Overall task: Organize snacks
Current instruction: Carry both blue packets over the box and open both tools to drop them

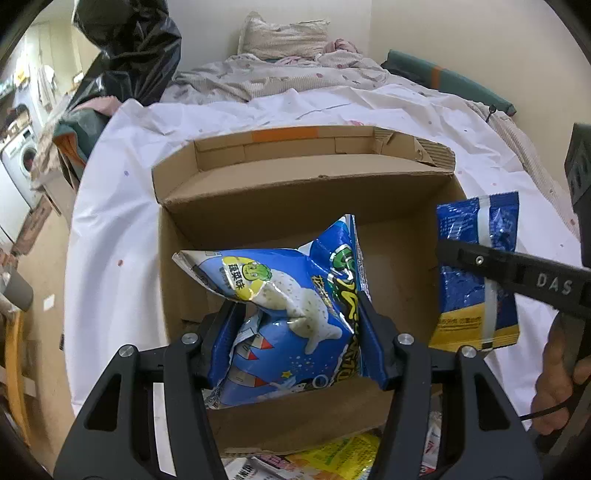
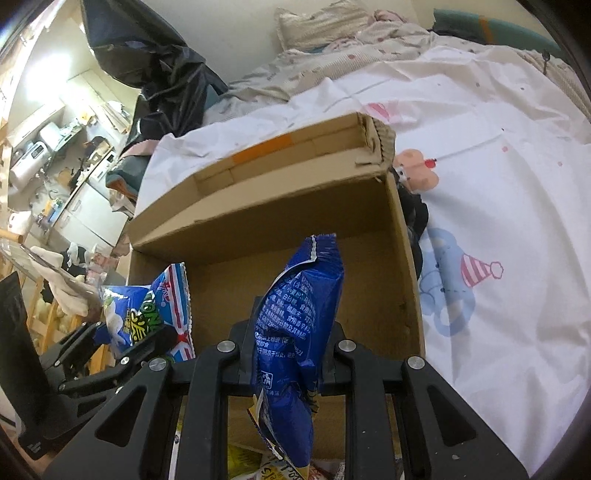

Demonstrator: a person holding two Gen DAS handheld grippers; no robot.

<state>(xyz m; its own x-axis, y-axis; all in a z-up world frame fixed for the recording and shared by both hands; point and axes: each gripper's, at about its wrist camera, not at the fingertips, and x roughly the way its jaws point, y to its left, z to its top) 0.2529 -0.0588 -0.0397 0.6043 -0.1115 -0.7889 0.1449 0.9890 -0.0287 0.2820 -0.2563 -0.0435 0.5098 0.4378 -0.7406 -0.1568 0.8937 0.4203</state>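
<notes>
Two snack bags are in the air over an open box (image 1: 306, 206) that sits on a bed (image 1: 122, 206), and as far as either view shows, nothing lies on the box floor yet. The left gripper (image 1: 299, 325) has its jaws clenched on a puffy blue bag (image 1: 288, 314) printed with white fish-shaped crackers, held low over the near left part of the box. The right gripper (image 2: 288, 343) grips a dark blue bag (image 2: 295, 332) edge-on, upright, over the near middle of the box in its own view; from the left view the same bag hangs by the box's right wall.

By my reading the sorting is at an early stage: both bags are carried but not released, and more packets (image 1: 332, 458) in yellow and white wrappers lie just in front of the box's near wall, waiting to go in. What remains is to set these two down and then fetch the rest.

Around the box, its far flap (image 1: 295, 147) stands folded back and out of the way. A black plastic sack (image 1: 133, 48) looms at the bed's far left, a pillow (image 1: 284, 33) and rumpled blankets lie beyond. The chief hindrance looks to be the two grippers themselves, working close together over one opening.
</notes>
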